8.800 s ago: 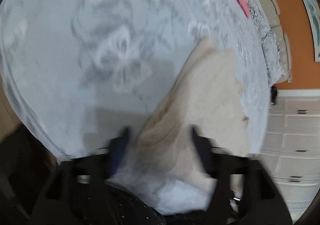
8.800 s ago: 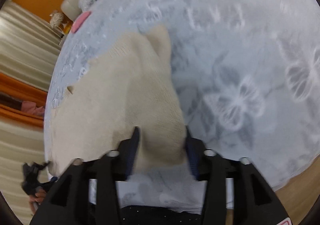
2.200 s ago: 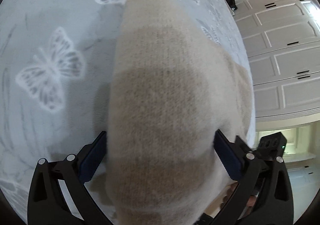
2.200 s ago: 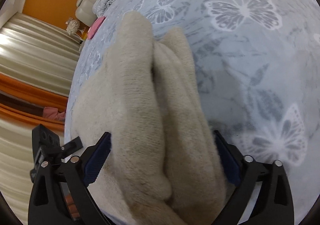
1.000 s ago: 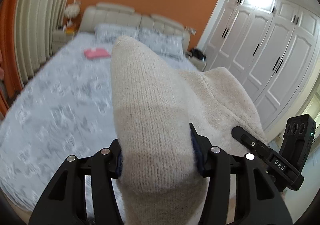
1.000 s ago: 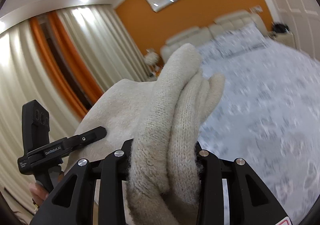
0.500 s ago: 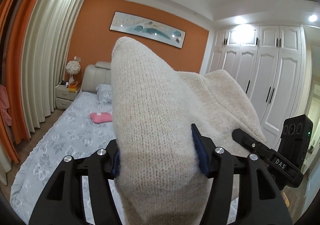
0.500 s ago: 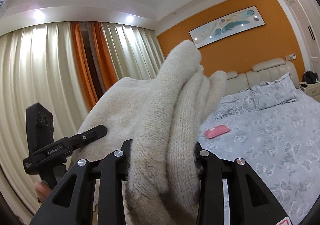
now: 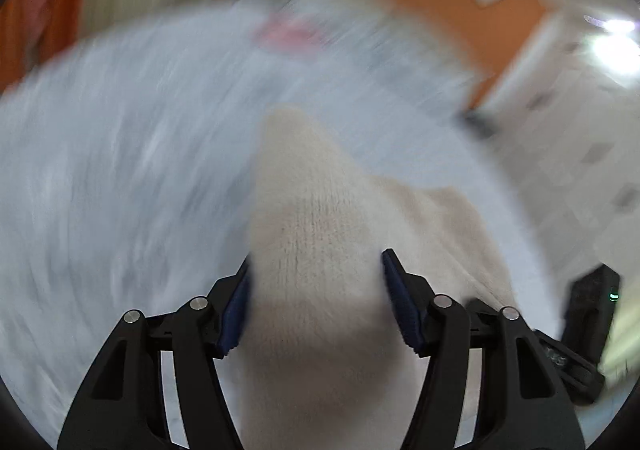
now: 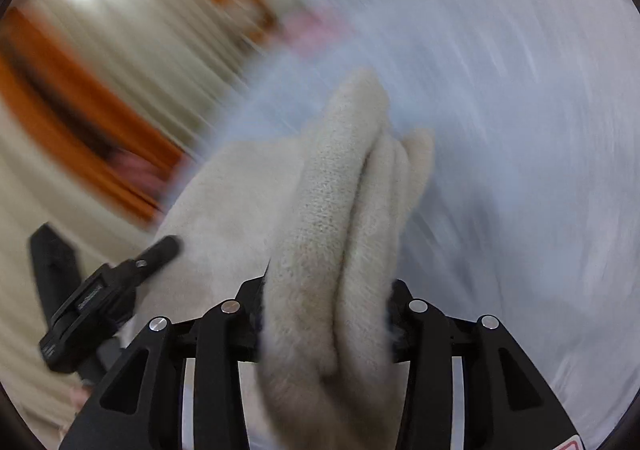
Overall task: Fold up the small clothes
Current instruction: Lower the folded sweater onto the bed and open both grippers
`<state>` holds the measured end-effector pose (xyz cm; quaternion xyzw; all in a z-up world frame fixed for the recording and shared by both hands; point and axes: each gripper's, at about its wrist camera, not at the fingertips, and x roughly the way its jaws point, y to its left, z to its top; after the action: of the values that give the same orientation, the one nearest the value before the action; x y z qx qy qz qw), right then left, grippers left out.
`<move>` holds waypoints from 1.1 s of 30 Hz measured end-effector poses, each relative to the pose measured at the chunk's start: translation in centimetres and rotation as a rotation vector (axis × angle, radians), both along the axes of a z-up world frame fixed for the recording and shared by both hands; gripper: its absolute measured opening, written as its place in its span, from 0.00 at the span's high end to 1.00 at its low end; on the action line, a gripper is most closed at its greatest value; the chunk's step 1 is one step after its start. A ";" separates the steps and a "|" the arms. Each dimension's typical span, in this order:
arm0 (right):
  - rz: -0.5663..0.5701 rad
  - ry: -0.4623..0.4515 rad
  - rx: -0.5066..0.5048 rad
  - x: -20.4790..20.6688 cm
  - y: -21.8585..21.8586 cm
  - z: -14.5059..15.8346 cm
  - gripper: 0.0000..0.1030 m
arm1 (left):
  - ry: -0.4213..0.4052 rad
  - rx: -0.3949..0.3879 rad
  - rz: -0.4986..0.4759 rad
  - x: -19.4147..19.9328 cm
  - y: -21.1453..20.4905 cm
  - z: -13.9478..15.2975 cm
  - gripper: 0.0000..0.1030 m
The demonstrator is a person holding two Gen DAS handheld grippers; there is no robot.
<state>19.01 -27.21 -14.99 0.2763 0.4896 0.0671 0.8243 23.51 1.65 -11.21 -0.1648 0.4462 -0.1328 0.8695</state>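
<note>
1. The jaws of both tools were closed on knit fabric: the left gripper (image 9: 315, 292) pinched one bunched end of the cream sweater (image 9: 316, 250), and the right gripper (image 10: 325, 300) pinched another end, where several layers were stacked together between its blue pads.
2. The sweater hung in the air between the two tools, above the pale grey-blue bed cover (image 9: 120, 169), not lying on it; from the left wrist view its far part sagged toward the right gripper, whose black body showed at the frame's right edge.
3. Holding two ends at once looked meant to keep the garment spread and its layers together, so it could be laid down as one flat piece.
4. Both views were heavily blurred, so the cover's pattern and the sweater's exact distance from the bed's near edge could not be told.
5. A pink item (image 9: 292, 31) lay far up the bed toward the headboard, well apart from the sweater.
6. My judgement: the fold was midway, and the next move called for lowering the garment evenly without either end slipping out.
</note>
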 end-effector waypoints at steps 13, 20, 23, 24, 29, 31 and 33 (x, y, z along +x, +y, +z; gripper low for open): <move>0.071 -0.198 -0.116 -2.7 1.3 3.2 1.00 | -0.167 0.096 0.017 -4.9 -0.9 1.6 0.22; 0.013 -0.238 -0.223 -5.1 1.4 5.5 0.96 | -0.129 0.260 -0.019 -4.9 -2.9 -0.6 0.21; 0.011 -0.257 -0.322 -7.6 2.5 6.9 0.90 | -0.107 0.279 -0.018 -5.9 -2.8 0.0 0.18; 0.009 -0.250 -0.363 -8.5 2.8 7.0 0.87 | -0.106 0.293 -0.015 -6.4 -2.7 0.4 0.13; -0.022 -0.228 -0.466 -12.3 2.9 8.0 0.40 | -0.149 0.397 0.015 -10.0 -2.2 4.5 0.05; -0.035 -0.237 -0.491 -14.3 2.8 9.0 0.33 | -0.155 0.404 0.016 -11.1 -1.7 5.5 0.05; -0.047 -0.239 -0.512 -15.9 2.8 9.2 0.29 | -0.165 0.427 0.006 -12.9 -1.3 6.4 0.05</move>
<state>3.15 -24.39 -5.79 0.0605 0.3833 -0.0458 0.9205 10.66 0.34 -4.86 0.0330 0.3913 -0.0460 0.9185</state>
